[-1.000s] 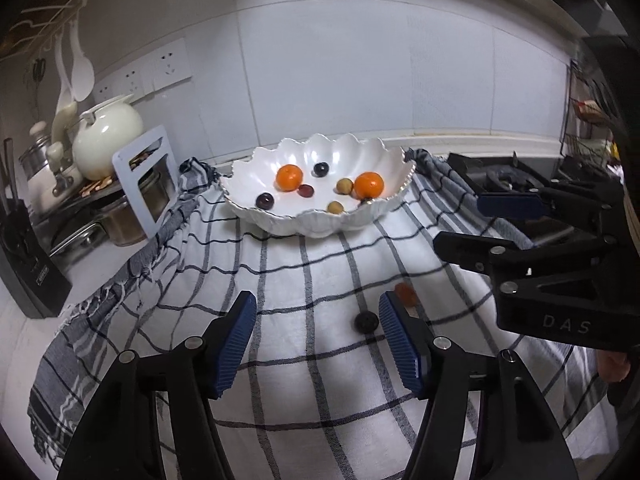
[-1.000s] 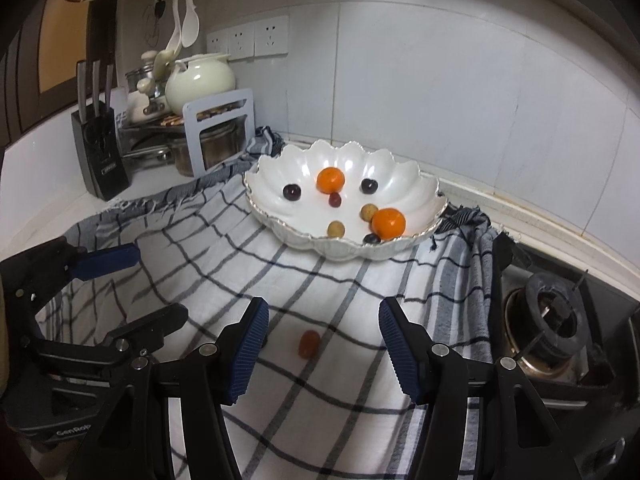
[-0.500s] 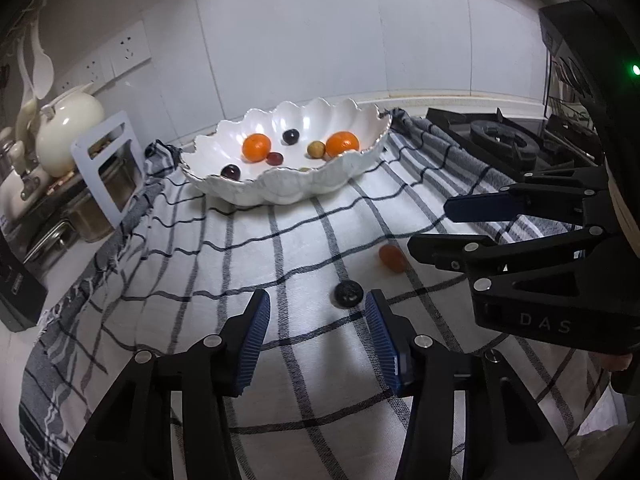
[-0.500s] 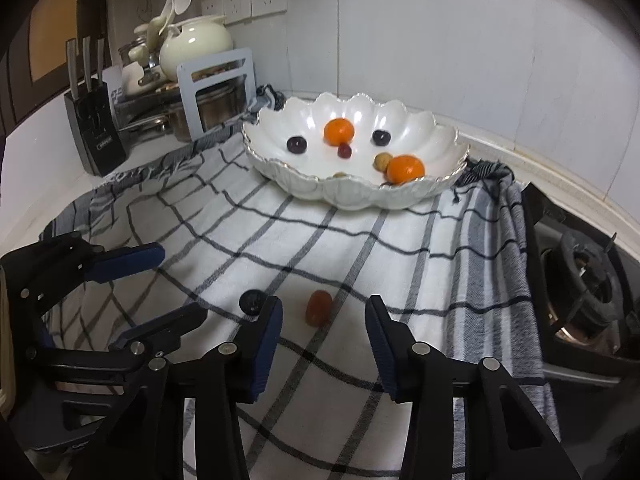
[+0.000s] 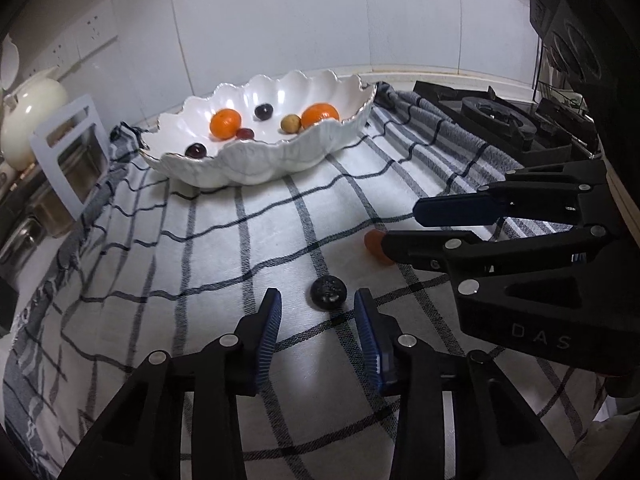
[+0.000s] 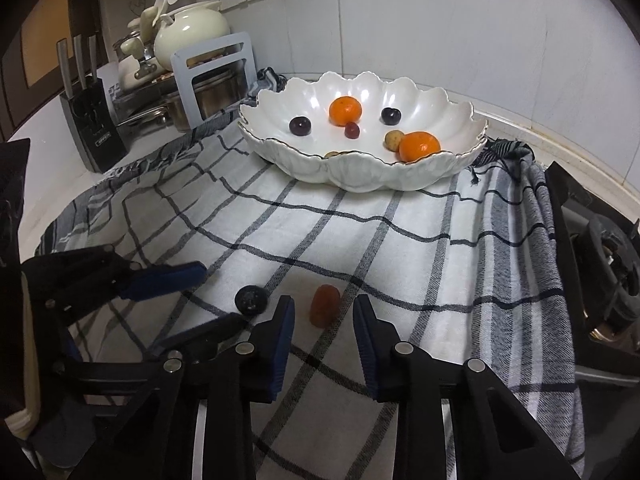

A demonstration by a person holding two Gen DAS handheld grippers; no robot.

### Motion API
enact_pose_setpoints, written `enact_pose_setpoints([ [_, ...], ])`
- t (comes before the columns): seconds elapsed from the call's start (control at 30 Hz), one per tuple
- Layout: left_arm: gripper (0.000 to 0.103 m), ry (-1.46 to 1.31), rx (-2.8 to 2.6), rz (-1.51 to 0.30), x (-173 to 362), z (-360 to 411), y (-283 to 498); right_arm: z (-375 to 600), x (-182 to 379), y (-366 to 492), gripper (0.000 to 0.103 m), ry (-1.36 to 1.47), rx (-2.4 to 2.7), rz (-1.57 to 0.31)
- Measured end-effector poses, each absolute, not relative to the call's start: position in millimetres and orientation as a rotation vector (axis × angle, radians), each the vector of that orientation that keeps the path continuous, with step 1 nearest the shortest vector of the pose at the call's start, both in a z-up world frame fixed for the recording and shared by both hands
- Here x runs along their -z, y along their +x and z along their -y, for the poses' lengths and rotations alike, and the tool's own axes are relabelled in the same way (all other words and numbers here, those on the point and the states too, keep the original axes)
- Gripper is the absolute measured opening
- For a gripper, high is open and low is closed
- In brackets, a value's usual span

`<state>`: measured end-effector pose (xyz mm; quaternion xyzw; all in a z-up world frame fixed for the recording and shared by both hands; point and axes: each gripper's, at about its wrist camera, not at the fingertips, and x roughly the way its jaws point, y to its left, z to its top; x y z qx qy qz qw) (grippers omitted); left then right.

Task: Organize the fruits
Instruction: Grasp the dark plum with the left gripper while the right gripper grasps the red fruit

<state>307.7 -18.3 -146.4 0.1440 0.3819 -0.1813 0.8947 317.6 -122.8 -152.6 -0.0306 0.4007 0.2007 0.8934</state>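
Dark berry [image 5: 328, 293] just ahead of our left gripper [image 5: 316, 316], red fruit [image 6: 325, 305] before right gripper [image 6: 324, 320]; both jaws apart. We advise centring, closing gently.

Glossy white ceramic bowl [image 6: 362, 176], matt woven checked cloth [image 6: 360, 248], shiny metal pot [image 6: 212, 94], matt black plastic claw arms with ribbed blue pads [image 6: 285, 336], glossy wall tiles [image 6: 440, 20]
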Motion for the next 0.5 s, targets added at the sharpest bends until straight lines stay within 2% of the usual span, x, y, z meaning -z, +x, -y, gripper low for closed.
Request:
enact_pose_setpoints([
  [0.5, 0.028, 0.255, 0.398, -0.862, 159, 22, 327, 120, 167, 335, 0.027, -0.039, -0.448, -0.879],
])
